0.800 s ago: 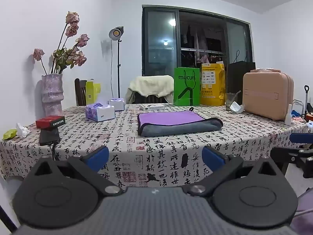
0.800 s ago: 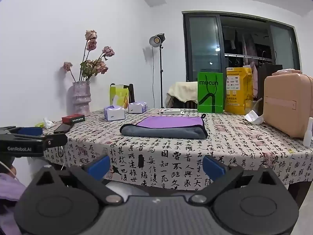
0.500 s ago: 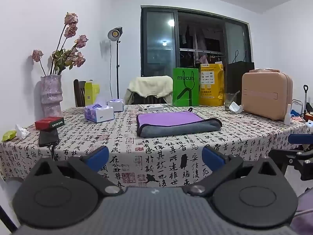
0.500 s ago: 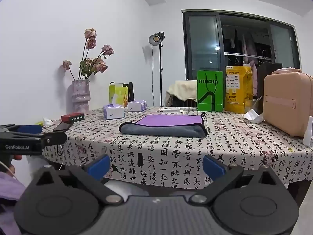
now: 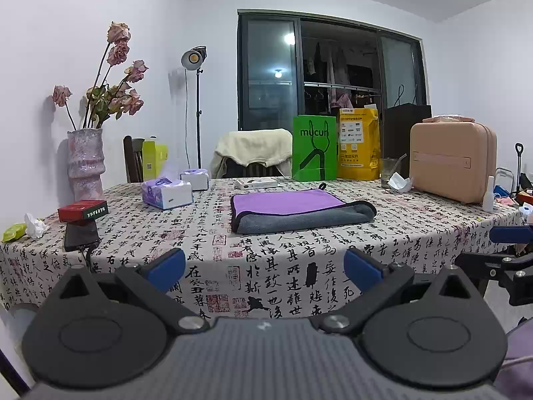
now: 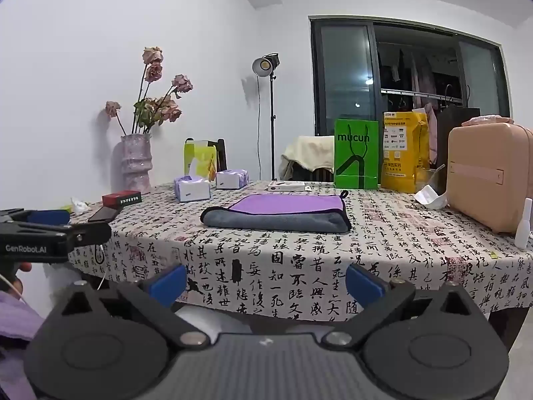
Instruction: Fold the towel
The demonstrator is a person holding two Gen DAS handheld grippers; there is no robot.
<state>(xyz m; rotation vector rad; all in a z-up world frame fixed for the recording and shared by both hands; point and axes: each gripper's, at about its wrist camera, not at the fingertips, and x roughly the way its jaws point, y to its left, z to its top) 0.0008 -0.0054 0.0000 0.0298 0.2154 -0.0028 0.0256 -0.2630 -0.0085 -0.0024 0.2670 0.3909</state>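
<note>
Towel [image 5: 299, 210] folded, both grippers wide, off-table.

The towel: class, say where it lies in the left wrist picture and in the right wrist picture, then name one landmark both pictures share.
Left wrist view: the towel lies folded at the picture's centre, on the table.
Right wrist view: the towel sits just right of centre, grey fold towards the camera.
Shared landmark: the green bag stands behind the towel in both.
</note>
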